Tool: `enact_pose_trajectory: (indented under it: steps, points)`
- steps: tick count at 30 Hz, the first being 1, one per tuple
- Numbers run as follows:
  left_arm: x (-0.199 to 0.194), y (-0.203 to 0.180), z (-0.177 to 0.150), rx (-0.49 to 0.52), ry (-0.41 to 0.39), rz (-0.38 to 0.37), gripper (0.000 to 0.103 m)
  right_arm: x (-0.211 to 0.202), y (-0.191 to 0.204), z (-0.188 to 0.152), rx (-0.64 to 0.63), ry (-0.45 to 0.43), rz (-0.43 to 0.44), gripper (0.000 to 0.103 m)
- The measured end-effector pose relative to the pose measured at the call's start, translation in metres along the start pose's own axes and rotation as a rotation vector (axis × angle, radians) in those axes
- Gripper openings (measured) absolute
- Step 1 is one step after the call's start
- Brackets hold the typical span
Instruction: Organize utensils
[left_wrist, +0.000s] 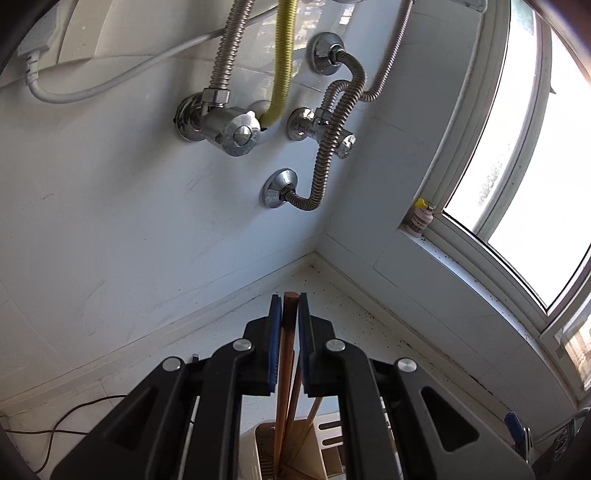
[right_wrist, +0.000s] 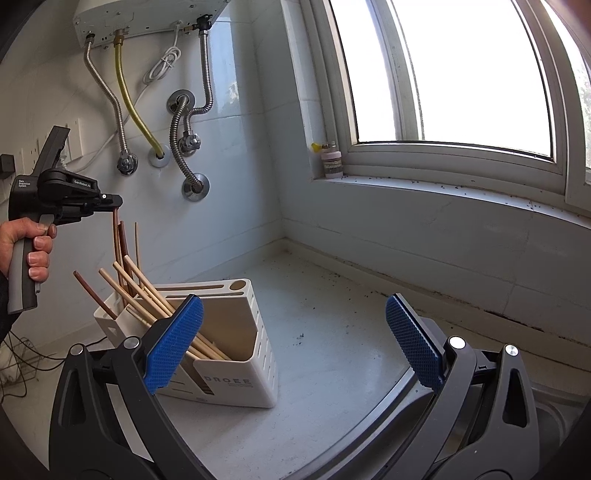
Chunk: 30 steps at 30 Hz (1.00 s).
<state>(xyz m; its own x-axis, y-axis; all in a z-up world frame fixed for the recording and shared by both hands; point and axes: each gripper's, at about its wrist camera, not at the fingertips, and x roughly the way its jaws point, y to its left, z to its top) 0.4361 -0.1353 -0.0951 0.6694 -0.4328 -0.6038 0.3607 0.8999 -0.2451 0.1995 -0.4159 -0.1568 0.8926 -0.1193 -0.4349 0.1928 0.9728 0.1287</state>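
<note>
Window: it fills the right side of your right wrist view (right_wrist: 443, 70), bright and washed out, with a small jar (right_wrist: 331, 159) standing at the left end of its sill.
Wall: pale tiles carry metal hoses (left_wrist: 332, 140), a yellow hose (left_wrist: 282, 59) and a white cable (left_wrist: 110, 79); in your left wrist view the valves sit straight ahead and above the fingers.
Counter: a white speckled top (right_wrist: 332, 332) runs into the corner below the pipes, with dark specks along the wall joint.
Holder: your white utensil holder (right_wrist: 236, 343) stands on the counter near the left of the right wrist view, slotted on its side, with a printed word low on its front face.
Right gripper: yours (right_wrist: 293, 343) is spread wide with nothing between the blue pads; the left pad overlaps the holder's front in the picture, but you cannot tell whether it touches.
Left gripper: yours (left_wrist: 288, 347) is closed tight on one dark brown chopstick, held in a hand (right_wrist: 31, 245) above the holder.
Held chopstick: it (left_wrist: 287, 354) is clamped near its top end, which pokes out just past the fingertips, and hangs down toward the holder's left part.
Other chopsticks: pale and brown sticks (right_wrist: 155, 295) lean at mixed angles in the holder's left compartment.
</note>
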Motion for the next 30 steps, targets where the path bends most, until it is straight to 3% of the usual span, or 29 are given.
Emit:
enact_pose_trajectory:
  steps: [11,14,16,23,28,30]
  points:
    - [-0.019,-0.017,-0.022,0.072,-0.016,0.006,0.009,-0.006,0.003,-0.002,-0.002,0.007,0.013,0.095]
    - [-0.023,-0.020,-0.024,0.077,-0.027,0.032,0.026,-0.009,0.005,-0.001,-0.013,0.002,0.018,0.095]
    - [-0.029,-0.021,-0.025,0.077,-0.055,0.056,0.052,-0.010,0.006,0.000,-0.016,0.002,0.022,0.095]
    - [-0.047,-0.025,-0.028,0.104,-0.095,0.084,0.060,-0.015,0.007,0.000,-0.011,-0.003,0.032,0.095]
    - [-0.072,-0.027,-0.033,0.110,-0.179,0.105,0.085,-0.023,0.010,0.005,-0.008,-0.018,0.043,0.095]
    - [-0.085,-0.029,-0.036,0.118,-0.213,0.128,0.091,-0.028,0.012,0.006,-0.009,-0.025,0.050,0.095]
